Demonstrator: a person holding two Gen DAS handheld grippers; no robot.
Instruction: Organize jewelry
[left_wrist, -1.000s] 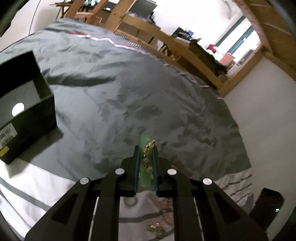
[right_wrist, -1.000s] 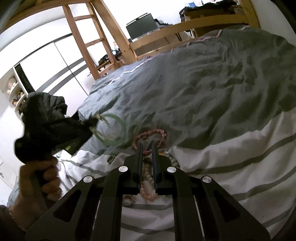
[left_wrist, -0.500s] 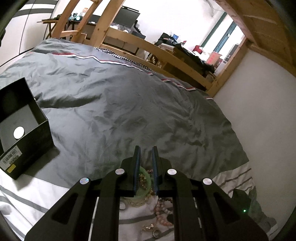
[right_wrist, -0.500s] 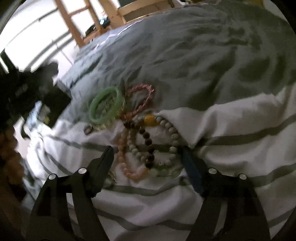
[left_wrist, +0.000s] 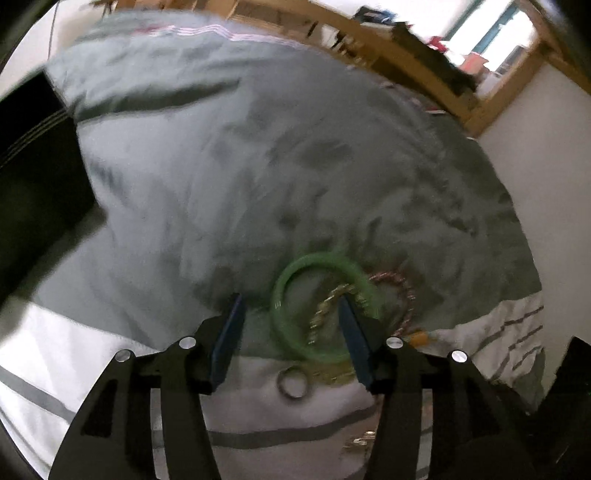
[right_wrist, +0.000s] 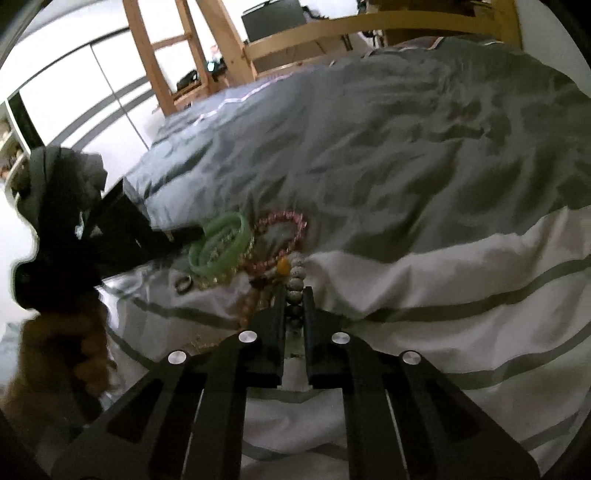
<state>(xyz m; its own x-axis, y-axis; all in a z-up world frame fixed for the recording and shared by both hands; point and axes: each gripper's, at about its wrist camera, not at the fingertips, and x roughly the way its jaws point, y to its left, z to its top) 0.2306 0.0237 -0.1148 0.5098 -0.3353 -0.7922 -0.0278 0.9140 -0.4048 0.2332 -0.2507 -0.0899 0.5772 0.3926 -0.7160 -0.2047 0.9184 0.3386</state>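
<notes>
Grey-and-white striped bedding (left_wrist: 207, 206) fills my left wrist view; my left gripper (left_wrist: 291, 314) has its jaws spread wide over a translucent green bangle (left_wrist: 295, 273) lying low centre with a gold chain (left_wrist: 325, 312) inside it, a small metal ring (left_wrist: 292, 384) just below. From the right wrist view, my right gripper (right_wrist: 294, 295) is closed on a string of pale round beads (right_wrist: 296, 271), centre frame, beside the bangle.
</notes>
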